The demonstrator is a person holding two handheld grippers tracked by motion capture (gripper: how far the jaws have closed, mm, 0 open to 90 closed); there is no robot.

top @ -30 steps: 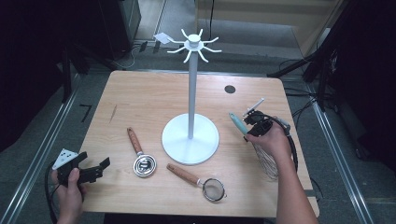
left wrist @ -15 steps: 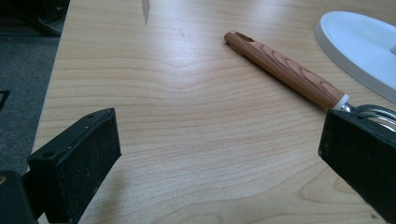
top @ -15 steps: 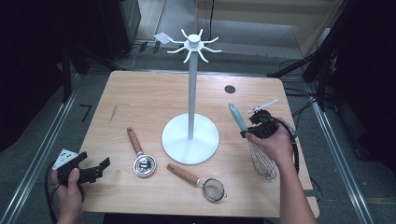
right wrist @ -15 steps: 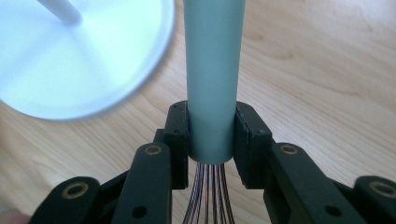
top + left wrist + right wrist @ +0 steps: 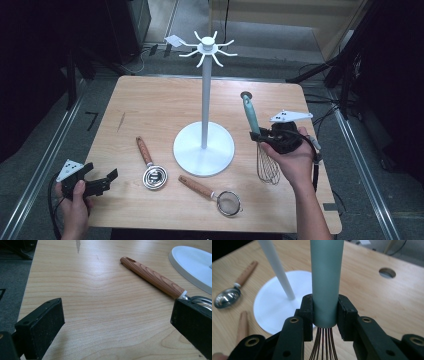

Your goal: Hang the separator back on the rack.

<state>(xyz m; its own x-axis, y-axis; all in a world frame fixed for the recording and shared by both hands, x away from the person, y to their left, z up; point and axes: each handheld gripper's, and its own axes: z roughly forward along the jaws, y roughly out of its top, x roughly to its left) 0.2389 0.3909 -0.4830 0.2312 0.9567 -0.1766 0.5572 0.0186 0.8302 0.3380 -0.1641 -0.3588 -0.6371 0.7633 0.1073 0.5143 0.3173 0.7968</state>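
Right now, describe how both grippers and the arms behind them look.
Both grippers, left and right, are black, with two blocky jaws on arms with round bolt holes. Each carries a light grey three-cornered plate on top with small dark dots. A black cable trails from each. Forearms are bare; no sleeves show.

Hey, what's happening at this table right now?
A person works with a gripper in each hand. The right gripper is clamped on the teal handle of a whisk, holding it upright above the table beside the white hook stand. The left gripper sits open near the table's edge. A scoop and a small strainer lie on the wood.
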